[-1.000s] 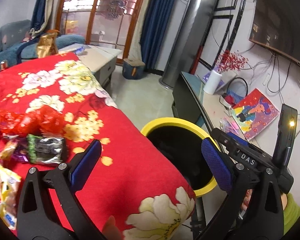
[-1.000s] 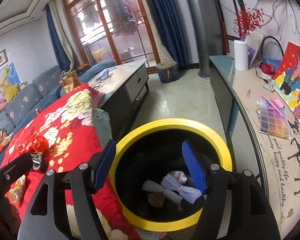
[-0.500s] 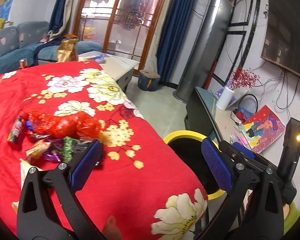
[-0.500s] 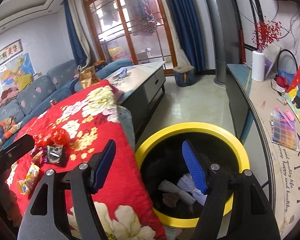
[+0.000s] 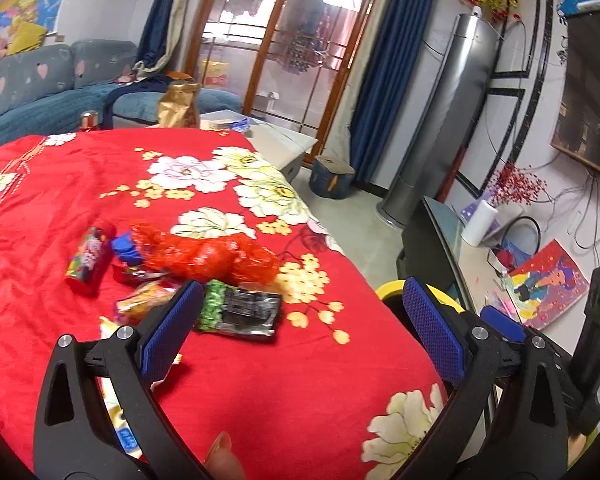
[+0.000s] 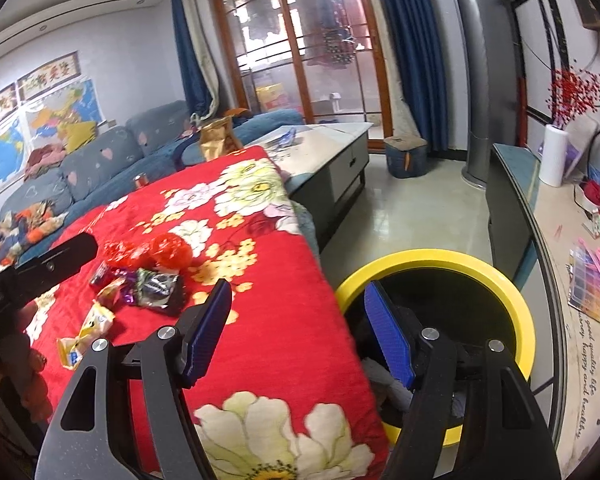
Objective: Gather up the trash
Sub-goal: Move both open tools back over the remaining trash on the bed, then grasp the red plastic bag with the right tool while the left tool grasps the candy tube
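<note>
Jaws on both claws we read as spread wide and empty: left gripper (image 5: 300, 320) over the red blanket (image 5: 260, 380) near the wrappers (image 5: 236, 312), right gripper (image 6: 300, 332) at the yellow-rimmed bin (image 6: 520, 312).

A blue sofa (image 6: 100, 160) sits beyond the red floral blanket (image 5: 80, 184).

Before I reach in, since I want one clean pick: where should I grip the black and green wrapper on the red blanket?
Probably the black and green wrapper is best taken at its near right edge, coming from above with the left gripper. It lies flat and thin, and its right side is clear blanket, while its left side abuts other wrappers and the red plastic bag lies behind.
</note>
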Demonstrator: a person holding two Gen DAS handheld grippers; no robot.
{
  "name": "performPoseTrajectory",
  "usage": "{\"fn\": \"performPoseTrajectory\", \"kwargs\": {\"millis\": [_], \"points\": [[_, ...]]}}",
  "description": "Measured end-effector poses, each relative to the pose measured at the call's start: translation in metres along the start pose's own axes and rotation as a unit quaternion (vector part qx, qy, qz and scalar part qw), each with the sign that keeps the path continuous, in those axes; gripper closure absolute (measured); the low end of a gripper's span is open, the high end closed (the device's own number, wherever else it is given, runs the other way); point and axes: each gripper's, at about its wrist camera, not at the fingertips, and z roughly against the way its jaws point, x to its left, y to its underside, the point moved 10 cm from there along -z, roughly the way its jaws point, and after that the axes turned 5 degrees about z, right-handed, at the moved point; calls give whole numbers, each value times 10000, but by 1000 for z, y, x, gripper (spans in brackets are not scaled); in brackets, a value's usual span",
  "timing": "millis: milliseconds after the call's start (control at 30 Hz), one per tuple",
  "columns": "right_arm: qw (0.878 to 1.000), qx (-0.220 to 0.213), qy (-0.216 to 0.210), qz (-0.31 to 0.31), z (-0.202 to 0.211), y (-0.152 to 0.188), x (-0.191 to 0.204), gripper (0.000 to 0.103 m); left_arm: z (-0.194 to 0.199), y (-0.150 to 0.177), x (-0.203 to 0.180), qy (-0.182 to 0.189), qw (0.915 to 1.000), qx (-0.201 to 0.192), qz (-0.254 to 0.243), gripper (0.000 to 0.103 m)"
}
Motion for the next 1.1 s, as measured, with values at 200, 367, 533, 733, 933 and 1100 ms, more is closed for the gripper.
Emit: {"fn": "performPoseTrajectory", "kwargs": {"millis": [200,367,533,733,933,1100], "points": [[9997,14,-147,198,-1,-2,22,36,8,-7,23,-182,9997,-83,111,11],[9991,65,-275,315,-4,-2,39,36,15,-12,40,-317,9991,-174,216,11],[9983,88,-390,426,-6,-2,55,36,21,-18,62,-436,9980,-243,388,11],[9968,105,-556,564,-13,-8,76,36,28,-25,87,-587,9960,-329,582,11],[9952,68,-718,660,-18,-17,98,36,36,-28,112,-730,9936,-406,757,11],[9935,53,-825,779,-26,-26,114,36,40,-30,132,-845,9916,-443,879,11]]}}
